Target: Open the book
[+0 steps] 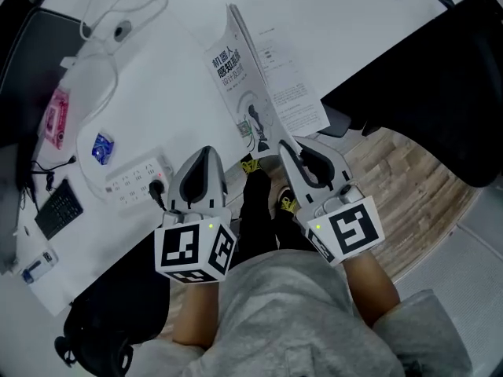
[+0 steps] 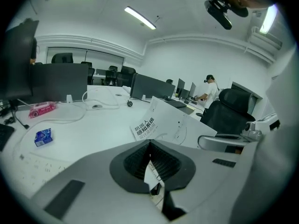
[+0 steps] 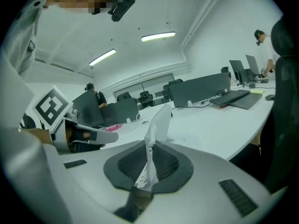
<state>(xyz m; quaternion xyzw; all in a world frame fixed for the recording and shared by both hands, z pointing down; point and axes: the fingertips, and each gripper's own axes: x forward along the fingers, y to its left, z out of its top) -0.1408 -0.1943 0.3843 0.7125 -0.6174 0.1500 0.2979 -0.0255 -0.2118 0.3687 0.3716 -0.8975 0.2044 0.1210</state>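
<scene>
A thin white book (image 1: 250, 73) with black printed characters on its cover is raised off the white desk (image 1: 165, 93), tilted up on edge. My right gripper (image 1: 286, 146) is shut on its near edge. In the right gripper view, white pages (image 3: 150, 157) stand upright between the black pads. My left gripper (image 1: 206, 152) is just left of the book's near corner. In the left gripper view its jaws are together with a sliver of printed white paper (image 2: 151, 171) between the pads, and the cover (image 2: 150, 126) rises right ahead of them.
A white power strip (image 1: 135, 181), a blue packet (image 1: 102, 148), a pink packet (image 1: 55, 119) and a white cable (image 1: 118, 30) lie left of the book. A black keypad (image 1: 59, 209) sits at the desk's near left. A black chair (image 2: 231, 115) stands to the right.
</scene>
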